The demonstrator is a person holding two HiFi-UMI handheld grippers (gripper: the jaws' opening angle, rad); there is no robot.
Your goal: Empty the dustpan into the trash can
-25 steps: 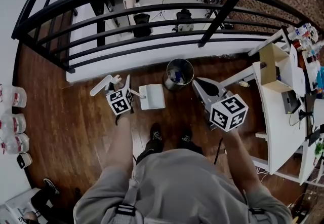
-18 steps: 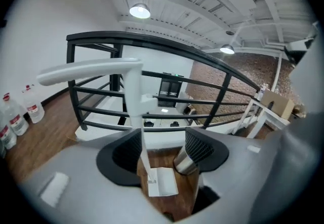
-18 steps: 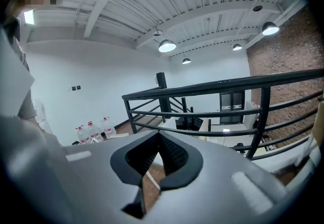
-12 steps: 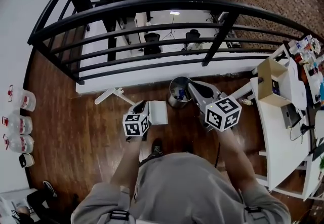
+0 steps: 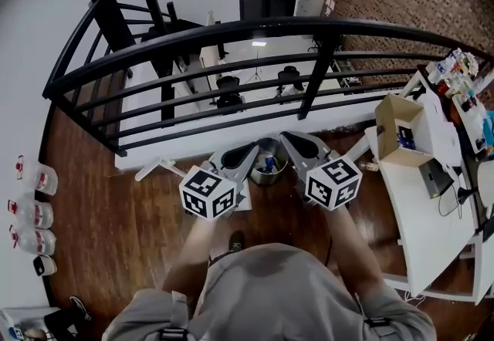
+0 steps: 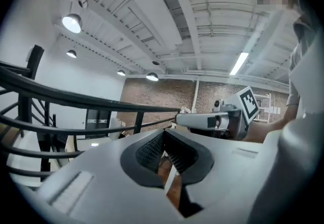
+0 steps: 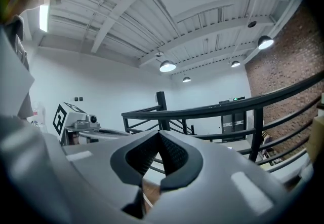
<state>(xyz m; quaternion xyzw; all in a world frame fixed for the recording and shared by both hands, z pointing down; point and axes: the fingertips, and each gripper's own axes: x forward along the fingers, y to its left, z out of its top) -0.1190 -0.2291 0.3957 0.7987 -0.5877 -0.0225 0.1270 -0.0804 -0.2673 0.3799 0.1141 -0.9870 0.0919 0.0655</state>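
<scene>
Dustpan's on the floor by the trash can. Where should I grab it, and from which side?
Take the dustpan handle: it is long and thin, lies flat on the floor and sticks out to the left, clear of everything. Come from above, probably with jaws across it. The left gripper is nearer. Its jaws have just closed on nothing, so open first.

Loft-style workspace — brick wall (image 5: pixel 401 0), black mezzanine railing (image 5: pixel 231 27), cluttered white desk (image 5: pixel 421 224), wooden floor (image 5: pixel 116 231)

I hold both forearms out ahead, the grippers side by side and nearly level. My left gripper (image 5: pixel 248 153) has just closed its jaws on nothing; my right gripper (image 5: pixel 289 139) sits closed, empty.
</scene>
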